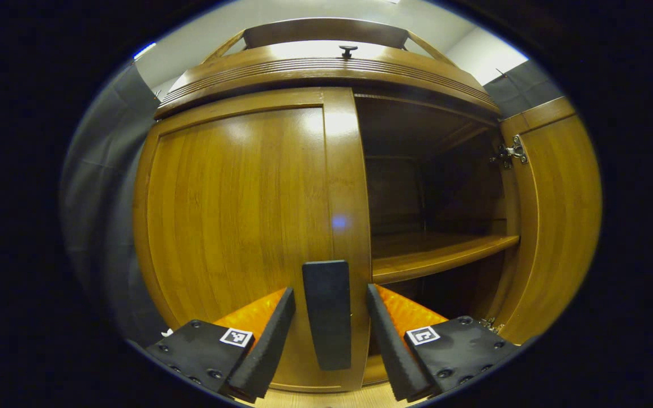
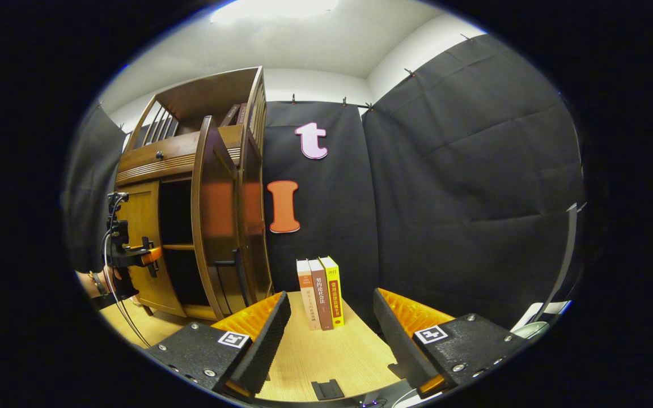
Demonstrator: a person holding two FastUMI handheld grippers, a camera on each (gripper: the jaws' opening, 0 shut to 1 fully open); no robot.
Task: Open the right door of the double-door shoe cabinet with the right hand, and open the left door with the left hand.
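Your left gripper [image 1: 326, 317] sits right in front of the shoe cabinet [image 1: 326, 73], with its two fingers spread wide. The dark upright handle [image 1: 327, 314] of the left door [image 1: 236, 226] stands in the gap between them, and neither finger touches it; there is open space on both sides. That left door is shut, its panel flat across the front. Beside it, the right door [image 1: 553, 215] is swung out wide, showing its inner face and a metal hinge [image 1: 511, 153], and the dark inside of the cabinet with a wooden shelf [image 1: 440, 255] is exposed.

Your right gripper [image 2: 326, 334] is well apart from the cabinet, hovering over a light wooden table [image 2: 326, 357]. Its fingers are spread wide too and hold nothing. Three books [image 2: 319, 293] stand upright on the table ahead of it, against the black cloth wall. From there you see the cabinet off to the left, with the right door standing open edge-on, and your left gripper and the hand [image 2: 105, 280] holding it up at the shut left door.
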